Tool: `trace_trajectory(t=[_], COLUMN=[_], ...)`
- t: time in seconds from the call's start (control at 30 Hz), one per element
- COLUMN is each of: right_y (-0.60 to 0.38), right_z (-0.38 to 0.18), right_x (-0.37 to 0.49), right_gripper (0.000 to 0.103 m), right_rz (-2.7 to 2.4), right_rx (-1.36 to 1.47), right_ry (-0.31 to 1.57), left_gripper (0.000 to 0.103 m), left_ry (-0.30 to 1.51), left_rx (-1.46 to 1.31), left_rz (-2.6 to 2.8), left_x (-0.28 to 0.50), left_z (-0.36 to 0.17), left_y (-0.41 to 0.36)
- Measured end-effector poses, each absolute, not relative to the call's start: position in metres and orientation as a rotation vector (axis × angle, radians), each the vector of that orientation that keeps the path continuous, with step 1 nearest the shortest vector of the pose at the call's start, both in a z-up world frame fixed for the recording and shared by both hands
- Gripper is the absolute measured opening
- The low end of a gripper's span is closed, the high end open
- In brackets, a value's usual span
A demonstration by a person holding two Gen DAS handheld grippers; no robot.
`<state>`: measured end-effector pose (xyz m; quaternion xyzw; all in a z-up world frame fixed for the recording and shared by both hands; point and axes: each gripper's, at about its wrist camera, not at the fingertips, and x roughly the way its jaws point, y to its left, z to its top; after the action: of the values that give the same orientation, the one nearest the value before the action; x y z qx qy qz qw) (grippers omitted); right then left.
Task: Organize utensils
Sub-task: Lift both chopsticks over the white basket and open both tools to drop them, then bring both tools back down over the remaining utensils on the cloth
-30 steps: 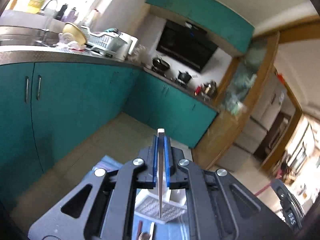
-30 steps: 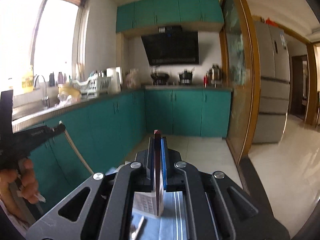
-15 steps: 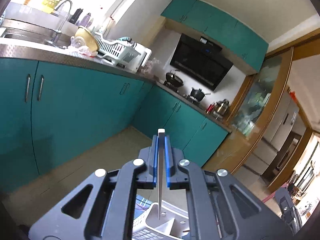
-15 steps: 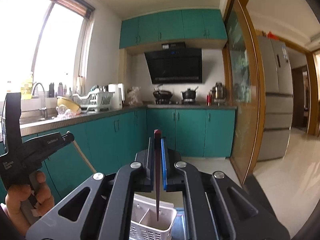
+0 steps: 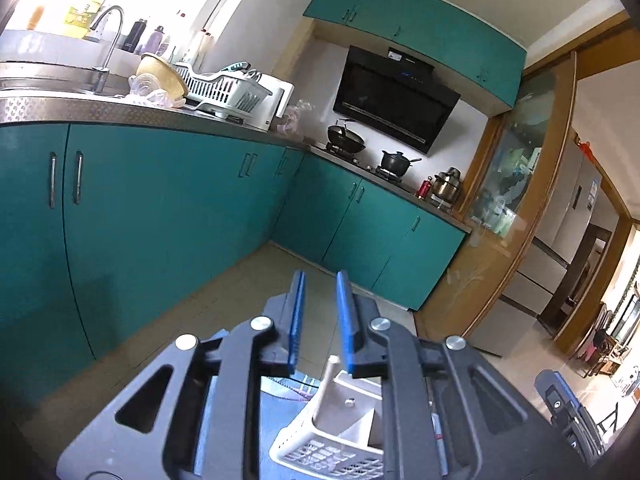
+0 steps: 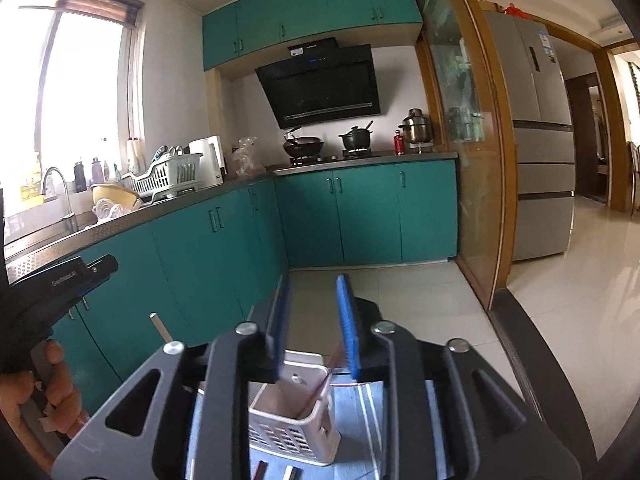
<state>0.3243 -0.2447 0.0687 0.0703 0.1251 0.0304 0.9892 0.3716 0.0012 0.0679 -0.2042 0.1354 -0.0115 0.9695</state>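
A white slotted utensil caddy (image 5: 340, 436) stands below both grippers; it also shows in the right wrist view (image 6: 292, 428). My left gripper (image 5: 320, 320) is open and empty above it; a pale utensil handle (image 5: 326, 384) leans in the caddy just under its jaws. My right gripper (image 6: 314, 320) is open and empty; a thin dark-red utensil (image 6: 320, 388) leans in the caddy below it. The left gripper's body (image 6: 60, 280) and the hand holding it show at the left of the right wrist view, with a pale stick end (image 6: 160, 326) beside it.
The caddy stands on a blue cloth surface (image 6: 360, 412) with more utensil ends (image 6: 288, 472) at its near edge. Teal floor cabinets (image 5: 160, 208) run along the left and far walls. A fridge (image 6: 536, 140) and a glass door frame (image 6: 480, 200) are at the right.
Both grippers have opened and let go of their utensils, which now rest in the caddy. Both views have tilted and shifted over the caddy.
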Motion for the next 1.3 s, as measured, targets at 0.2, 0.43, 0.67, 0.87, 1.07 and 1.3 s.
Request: trace_trajectory(t=[0.2,0.43,0.67,0.87,1.07,1.3], right_y=[-0.264,-0.257,-0.200,-0.177,-0.145,-0.133], right_z=[0.054,-0.026,-0.119,-0.143,-0.153,-0.157], right_x=[0.280,0.262,0.316,0.328,0.309,0.306], right_gripper=[0.026,0.026,0.026,0.026,0.026,0.012], right_rz=[0.046,0.084,0.178,0.158,0.182,0.118], right_rx=[0.180,0.189,0.123,0.077,-0.040,-0.014], right_ry=[0.279,0.538,0.888,1.018,1.046,1.049], left_gripper=[0.029,0.029,0.025,0.025,0.025,0.026], left_ry=[0.319,0.557,0.770,0.804,0.832,0.840], left_rx=[-0.331,-0.160,-0.169,-0.170,-0.171,-0.185], left_rz=[-0.020,-0.008,0.000,0.003,-0.028,-0.029], left_x=[0.333,0.309,0.311,0.294,0.298,0.301], left_z=[0.052,-0.023,-0.096,-0.123,-0.132,-0.136], left_y=[0.002,0.010,0.034,0.049,0.045,0.039])
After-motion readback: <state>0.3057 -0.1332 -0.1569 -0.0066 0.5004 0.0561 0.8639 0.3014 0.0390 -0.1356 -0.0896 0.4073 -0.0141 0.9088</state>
